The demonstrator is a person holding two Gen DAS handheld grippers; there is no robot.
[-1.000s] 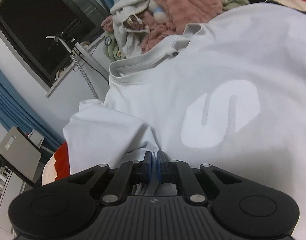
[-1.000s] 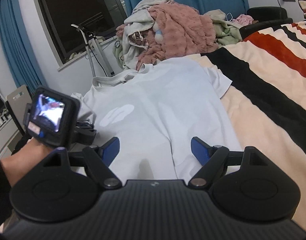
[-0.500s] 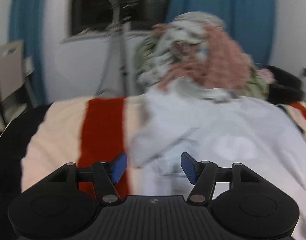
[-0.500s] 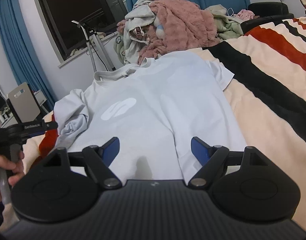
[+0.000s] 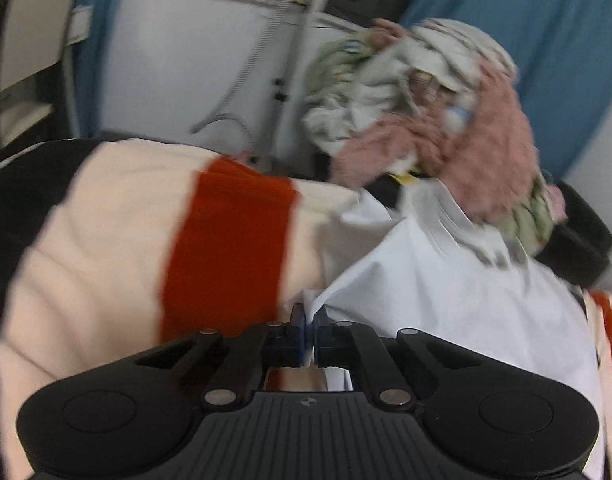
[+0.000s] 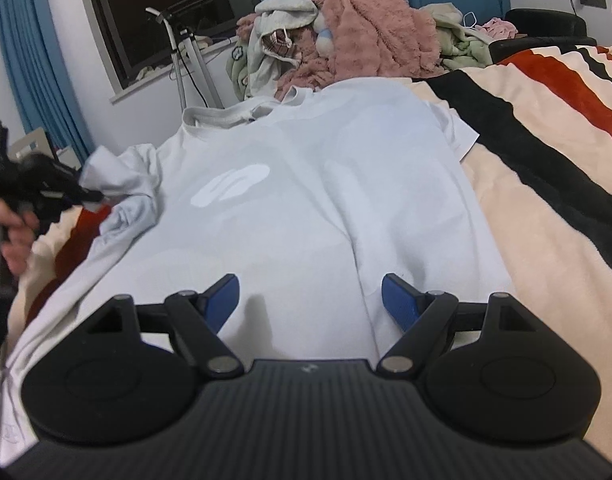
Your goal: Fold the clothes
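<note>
A white T-shirt (image 6: 326, 200) with a pale logo (image 6: 234, 184) lies spread, collar away, on the striped blanket (image 6: 546, 208). Its left sleeve (image 6: 126, 184) is crumpled and lifted at the shirt's left side. My left gripper (image 5: 309, 320) is shut on the edge of that sleeve (image 5: 346, 292); it also shows in the right wrist view (image 6: 86, 198), held by a hand. My right gripper (image 6: 310, 300) is open and empty, hovering over the shirt's lower half near the hem.
A heap of clothes with a pink fleece (image 6: 366, 40) sits beyond the collar; it also shows in the left wrist view (image 5: 466, 140). A metal stand (image 6: 186, 52) and dark window are at the left. A black chair (image 6: 546, 24) is at the far right.
My left gripper opened, swung out to the shirt's left side, then shut on the sleeve edge. The sleeve now sits bunched and lifted. My right gripper stayed open, hardly moving.
</note>
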